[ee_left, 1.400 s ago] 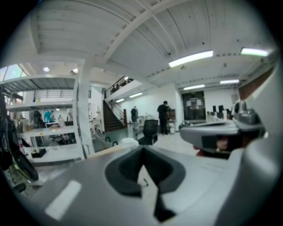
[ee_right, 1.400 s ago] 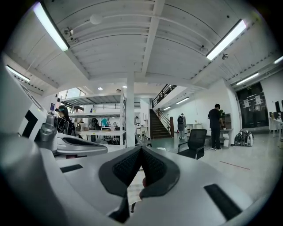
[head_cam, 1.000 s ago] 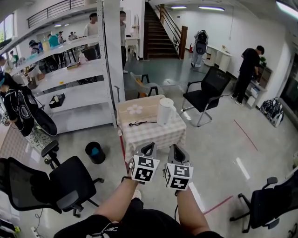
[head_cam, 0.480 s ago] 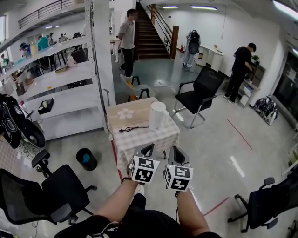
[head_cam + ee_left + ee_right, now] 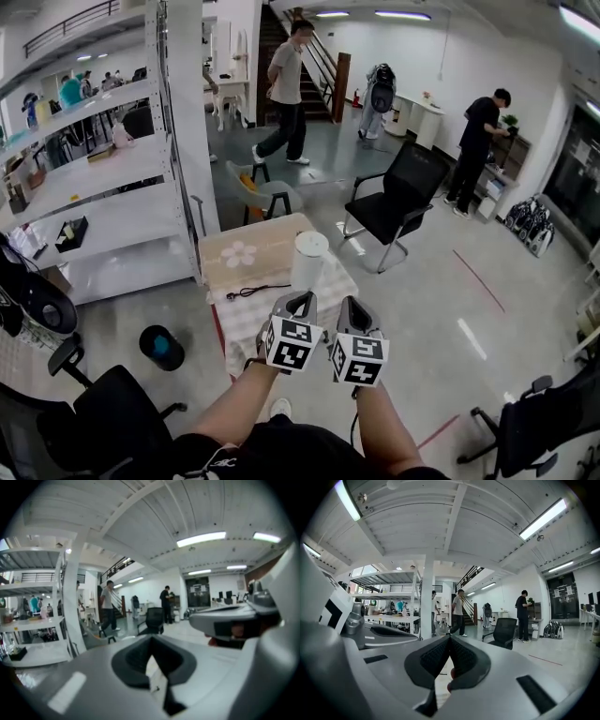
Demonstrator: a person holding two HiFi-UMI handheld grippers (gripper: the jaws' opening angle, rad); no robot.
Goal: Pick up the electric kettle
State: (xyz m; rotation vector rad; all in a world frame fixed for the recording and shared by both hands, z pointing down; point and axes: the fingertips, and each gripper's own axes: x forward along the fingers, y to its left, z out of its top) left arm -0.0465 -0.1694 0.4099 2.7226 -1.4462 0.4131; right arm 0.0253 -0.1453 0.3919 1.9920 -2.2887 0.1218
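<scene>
The white electric kettle (image 5: 308,260) stands upright near the right side of a small table (image 5: 246,259) covered with a checked cloth. A black cord (image 5: 255,292) lies on the cloth to its left. My two grippers are held side by side just short of the table's near edge, both pointing at it. The left gripper (image 5: 301,299) is shut and empty, its tips just below the kettle in the head view. The right gripper (image 5: 351,306) is also shut and empty. In the gripper views the left gripper (image 5: 151,643) and the right gripper (image 5: 450,639) show their pads meeting.
White shelving (image 5: 103,192) and a pillar (image 5: 183,131) stand left of the table. A stool (image 5: 262,194) is behind it, a black office chair (image 5: 398,199) at back right. A black bin (image 5: 159,347) and another chair (image 5: 103,422) sit at near left. A person (image 5: 286,94) walks behind.
Both grippers have come forward together, so the table and kettle now lie much nearer to their tips. The person at the back has walked to the right. The jaws stayed shut.
</scene>
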